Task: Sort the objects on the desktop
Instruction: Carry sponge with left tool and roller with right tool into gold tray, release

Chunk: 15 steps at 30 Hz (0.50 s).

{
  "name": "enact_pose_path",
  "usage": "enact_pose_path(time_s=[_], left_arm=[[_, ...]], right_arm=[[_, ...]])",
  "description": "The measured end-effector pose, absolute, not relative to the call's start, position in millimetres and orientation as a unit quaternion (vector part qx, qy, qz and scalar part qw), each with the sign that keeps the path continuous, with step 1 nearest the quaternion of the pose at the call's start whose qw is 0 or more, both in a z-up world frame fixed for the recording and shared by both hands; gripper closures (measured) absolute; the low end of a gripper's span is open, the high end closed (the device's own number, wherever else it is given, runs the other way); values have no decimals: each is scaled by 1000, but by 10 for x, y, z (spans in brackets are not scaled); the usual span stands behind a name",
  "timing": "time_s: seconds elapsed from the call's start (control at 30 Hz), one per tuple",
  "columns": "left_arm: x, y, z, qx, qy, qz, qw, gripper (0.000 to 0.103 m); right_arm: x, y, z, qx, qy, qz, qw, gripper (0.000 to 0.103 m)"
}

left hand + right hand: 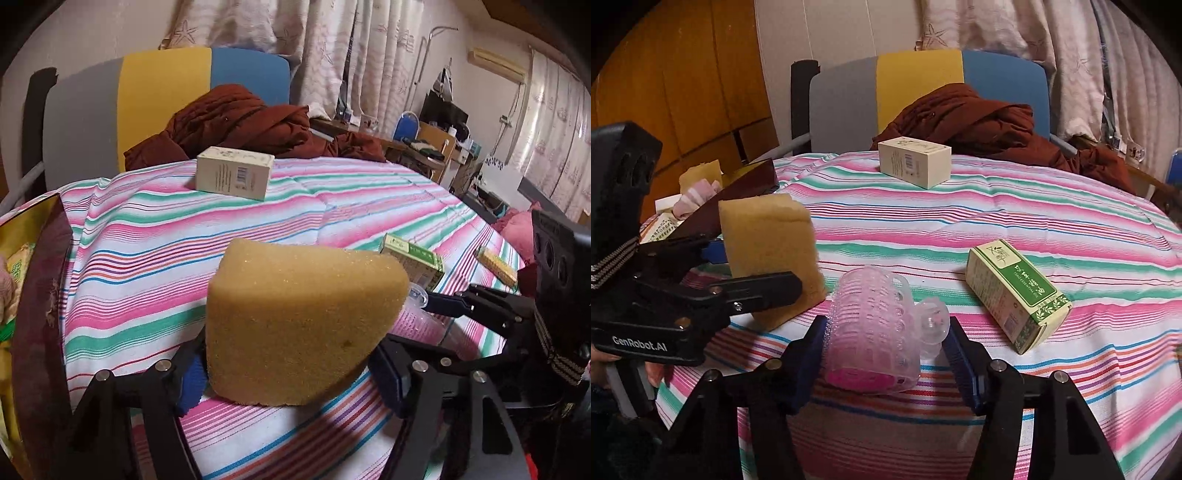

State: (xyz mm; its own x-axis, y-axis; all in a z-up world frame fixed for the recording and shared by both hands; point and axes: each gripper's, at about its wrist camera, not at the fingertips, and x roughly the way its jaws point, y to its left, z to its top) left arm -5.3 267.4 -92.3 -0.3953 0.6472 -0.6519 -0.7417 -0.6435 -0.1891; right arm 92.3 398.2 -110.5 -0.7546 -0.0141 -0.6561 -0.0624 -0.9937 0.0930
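Observation:
A yellow-brown sponge point(295, 325) stands on edge with my left gripper point(291, 373) shut on it, blue pads pressed into both sides; it sits low over the striped cloth point(166, 258). In the right wrist view the same sponge point(768, 251) is in the left gripper point(757, 267) at the left. A pink plastic hair roller point(875, 332) with a clear clip lies sideways between the pads of my right gripper point(886, 356), which is shut on it. From the left wrist view, the roller point(419, 326) and right gripper point(428, 317) show at the right.
A cream carton point(914, 166) lies at the far side and a green carton point(1015, 299) to the right. A small yellow bar point(496, 264) lies near the right edge. A dark red box point(738, 195) holding assorted items stands at the left. A brown garment point(979, 122) is heaped on the chair behind.

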Motion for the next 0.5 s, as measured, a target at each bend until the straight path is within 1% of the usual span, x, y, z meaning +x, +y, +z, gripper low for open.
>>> enact_pose_path(time_s=[0.3,0.5], left_arm=[[83,2351,-602,-328,26,844,423,27],[27,1897,-386,-308,4,870,385,27]], right_arm=[[1020,3960,-967,-329,70,941,23,41],[990,3855,-784,-312,75,947,7,41]])
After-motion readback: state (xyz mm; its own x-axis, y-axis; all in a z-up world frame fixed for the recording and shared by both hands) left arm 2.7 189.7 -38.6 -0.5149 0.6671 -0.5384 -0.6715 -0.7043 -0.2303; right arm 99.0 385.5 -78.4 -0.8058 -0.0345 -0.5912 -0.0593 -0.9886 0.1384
